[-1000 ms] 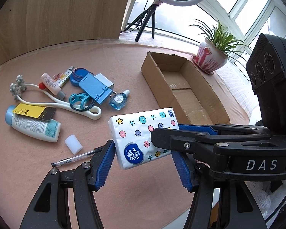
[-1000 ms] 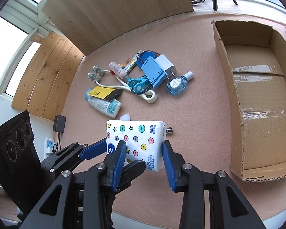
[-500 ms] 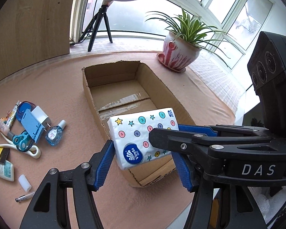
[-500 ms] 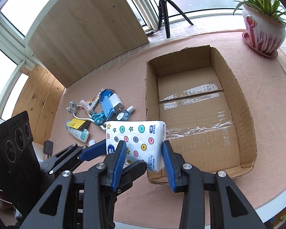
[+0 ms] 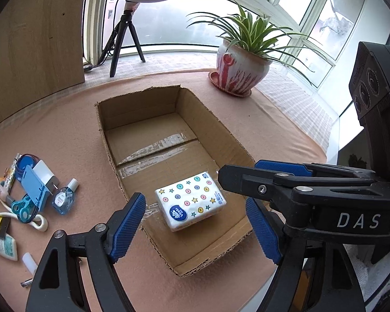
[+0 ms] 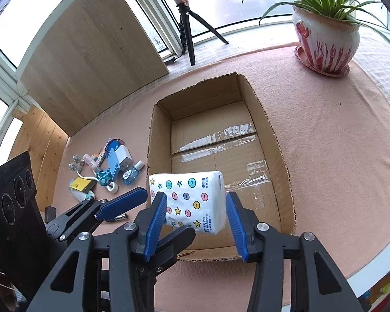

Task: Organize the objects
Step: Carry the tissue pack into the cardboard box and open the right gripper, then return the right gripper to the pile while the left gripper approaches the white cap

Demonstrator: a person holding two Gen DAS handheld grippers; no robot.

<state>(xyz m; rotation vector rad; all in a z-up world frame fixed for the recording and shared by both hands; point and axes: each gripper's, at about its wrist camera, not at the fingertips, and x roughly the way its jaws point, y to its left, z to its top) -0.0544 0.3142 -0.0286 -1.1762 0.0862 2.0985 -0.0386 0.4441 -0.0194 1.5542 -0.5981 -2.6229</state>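
Releasing the tissue pack (image 5: 190,201) into the cardboard box (image 5: 140,96) — both left gripper (image 5: 195,225) and right gripper (image 6: 196,221) jaws opening, pads clear, nothing gripped now — first item stowed.

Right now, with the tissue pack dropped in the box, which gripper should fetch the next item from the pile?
Left, probably. The loose pile lies on the left gripper's side of the cardboard box, and its opening jaws are clear of the tissue pack. The right gripper, also opening, would have to cross over the left.
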